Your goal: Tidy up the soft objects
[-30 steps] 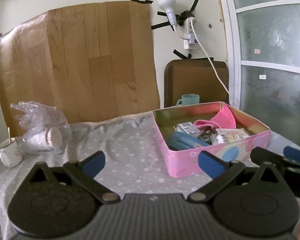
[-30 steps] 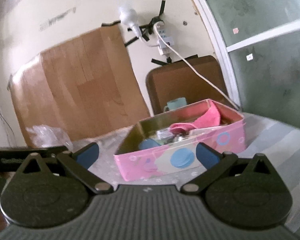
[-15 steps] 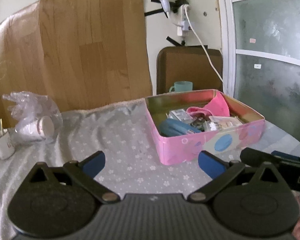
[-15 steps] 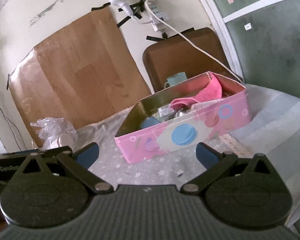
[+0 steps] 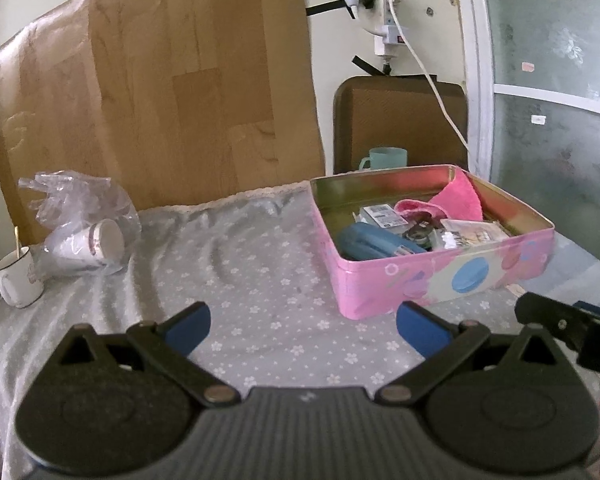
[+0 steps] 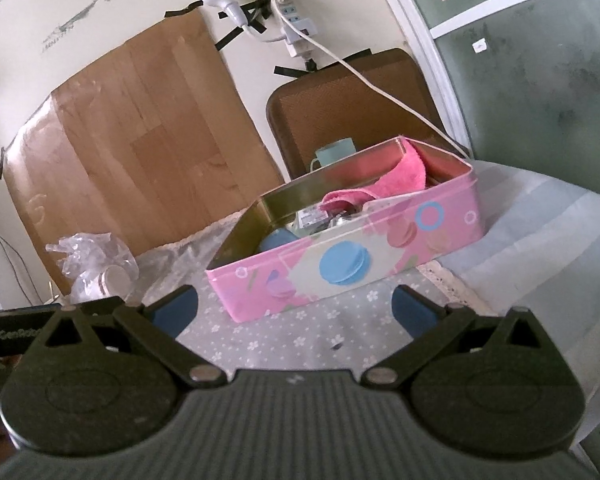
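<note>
Evidently both grippers, left (image 5: 303, 322) and right (image 6: 295, 307), hover released and empty at lower frame, facing the pink tin (image 5: 440, 280) whose pink cloth (image 5: 460, 200) awaits sorting.

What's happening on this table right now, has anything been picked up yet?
Nothing is picked up yet. A person holds both tools over the flowered tablecloth: the left gripper and the right gripper are open and empty, facing the pink tin. A pink cloth lies inside the tin, draped against its far corner, among a blue case and small packets. A plastic bag with paper cups sits at the left, untouched.
</note>
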The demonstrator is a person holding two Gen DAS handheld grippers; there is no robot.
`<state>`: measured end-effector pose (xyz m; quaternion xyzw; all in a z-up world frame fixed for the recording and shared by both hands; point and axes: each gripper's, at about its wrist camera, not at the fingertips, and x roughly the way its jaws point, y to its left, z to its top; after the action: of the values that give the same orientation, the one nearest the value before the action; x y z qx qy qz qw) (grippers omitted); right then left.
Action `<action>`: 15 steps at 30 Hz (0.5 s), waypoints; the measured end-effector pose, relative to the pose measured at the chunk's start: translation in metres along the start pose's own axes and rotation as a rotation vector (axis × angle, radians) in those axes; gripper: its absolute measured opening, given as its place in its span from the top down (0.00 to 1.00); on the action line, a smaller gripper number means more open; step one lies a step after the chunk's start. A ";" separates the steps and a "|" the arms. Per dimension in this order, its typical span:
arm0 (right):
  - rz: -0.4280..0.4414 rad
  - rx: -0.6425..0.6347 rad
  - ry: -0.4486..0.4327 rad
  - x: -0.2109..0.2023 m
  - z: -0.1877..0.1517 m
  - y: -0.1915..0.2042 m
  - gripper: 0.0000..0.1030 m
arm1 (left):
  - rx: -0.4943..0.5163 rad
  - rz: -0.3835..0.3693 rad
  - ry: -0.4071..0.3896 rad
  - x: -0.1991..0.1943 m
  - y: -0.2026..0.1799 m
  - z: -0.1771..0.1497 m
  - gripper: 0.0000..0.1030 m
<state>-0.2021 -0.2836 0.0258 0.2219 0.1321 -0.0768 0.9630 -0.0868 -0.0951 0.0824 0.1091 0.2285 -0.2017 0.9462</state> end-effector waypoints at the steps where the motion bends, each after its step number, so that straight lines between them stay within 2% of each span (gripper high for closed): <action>1: 0.000 0.001 -0.003 0.000 0.000 -0.001 0.00 | -0.001 0.006 -0.001 0.000 0.000 0.000 0.00; 10: -0.040 0.036 -0.042 -0.004 0.002 -0.006 0.00 | -0.027 -0.027 0.028 0.005 0.003 0.000 0.00; 15: -0.043 0.028 -0.028 -0.003 0.003 -0.004 0.00 | -0.039 -0.049 0.047 0.007 0.003 -0.001 0.00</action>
<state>-0.2057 -0.2883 0.0274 0.2313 0.1222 -0.1024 0.9597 -0.0803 -0.0949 0.0781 0.0896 0.2570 -0.2179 0.9372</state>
